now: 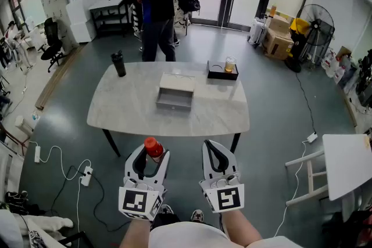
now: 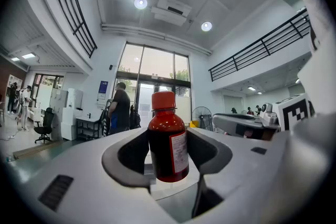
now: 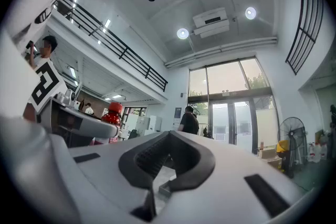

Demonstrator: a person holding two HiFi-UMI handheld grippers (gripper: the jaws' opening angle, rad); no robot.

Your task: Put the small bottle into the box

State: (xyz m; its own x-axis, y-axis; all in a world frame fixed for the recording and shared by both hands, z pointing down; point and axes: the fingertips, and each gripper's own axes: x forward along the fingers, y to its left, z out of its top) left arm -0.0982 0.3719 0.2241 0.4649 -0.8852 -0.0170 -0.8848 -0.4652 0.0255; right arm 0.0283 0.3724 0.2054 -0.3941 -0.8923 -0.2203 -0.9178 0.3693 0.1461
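Note:
The small bottle [image 1: 153, 148] is dark red with a red cap and a white label. It stands upright between the jaws of my left gripper [image 1: 152, 153], which is shut on its body [image 2: 168, 147]. My right gripper [image 1: 214, 148] hangs beside it with its jaws shut on nothing [image 3: 170, 139]. Both grippers are raised in front of the table's near edge [image 1: 168, 130], tilted upward. The grey box [image 1: 175, 93] lies open in the middle of the marble table, well beyond both grippers. From the right gripper view the small bottle [image 3: 113, 113] shows at the left.
A black flask [image 1: 118, 63] stands at the table's far left. At the far right, a black tray [image 1: 216, 74] holds a glass jar [image 1: 230, 64]. A person [image 1: 156, 3] stands behind the table. Cables and a power strip [image 1: 86, 174] lie on the floor at left; a white side table [image 1: 349, 165] is at right.

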